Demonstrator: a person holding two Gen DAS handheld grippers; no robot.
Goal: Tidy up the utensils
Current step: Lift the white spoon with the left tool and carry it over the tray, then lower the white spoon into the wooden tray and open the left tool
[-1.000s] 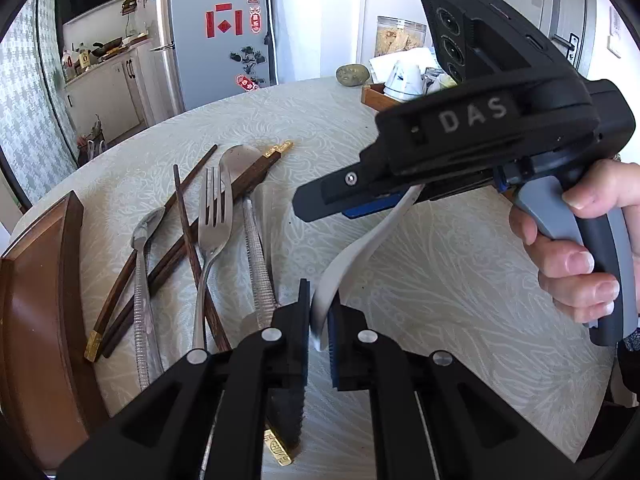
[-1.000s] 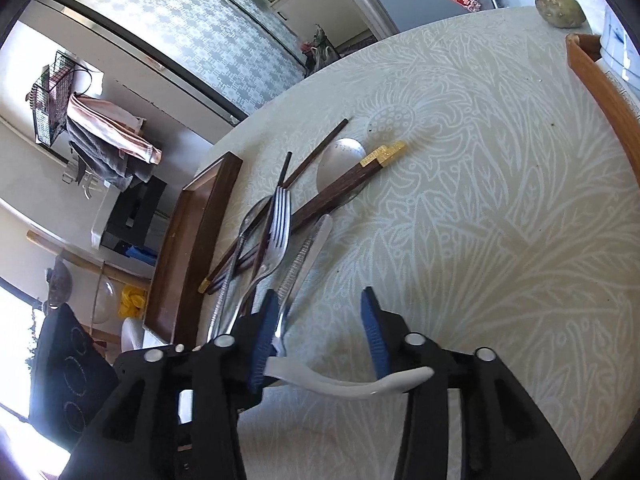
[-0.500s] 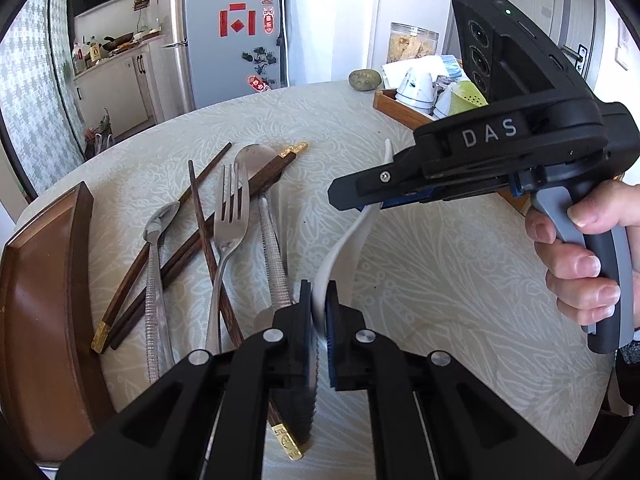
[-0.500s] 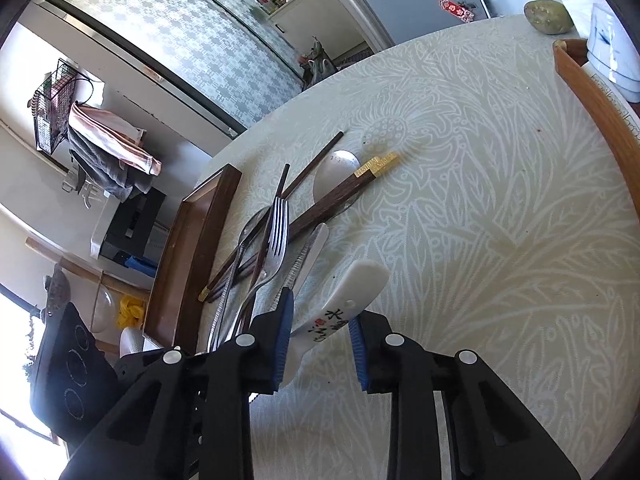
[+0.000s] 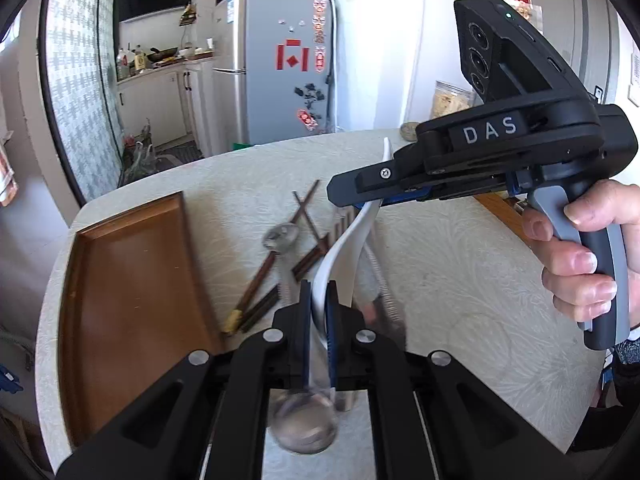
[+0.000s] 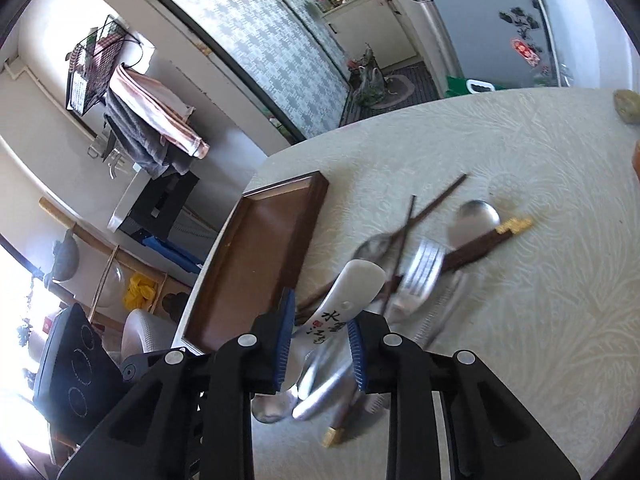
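A white ceramic spoon (image 5: 344, 248) with black characters on it (image 6: 352, 284) hangs above the table, held at both ends. My left gripper (image 5: 318, 320) is shut on one end. My right gripper (image 6: 320, 332) is shut on the other end and reaches in from the right in the left wrist view (image 5: 372, 200), with a hand on its grip. Below on the table lie dark chopsticks (image 6: 480, 244), a fork (image 6: 424, 268) and metal spoons (image 5: 282, 236). A brown wooden tray (image 5: 128, 280), with nothing in it, sits to their left.
The round table with a pale patterned cloth (image 5: 460, 280) ends close behind the tray (image 6: 256, 264). A second wooden tray's edge (image 5: 496, 208) and a stone (image 6: 628, 106) are at the far right. A fridge (image 5: 280, 72) stands beyond the table.
The right gripper's jaws closed on the white spoon. Both grippers then rose with it off the table and swung toward the wooden tray.
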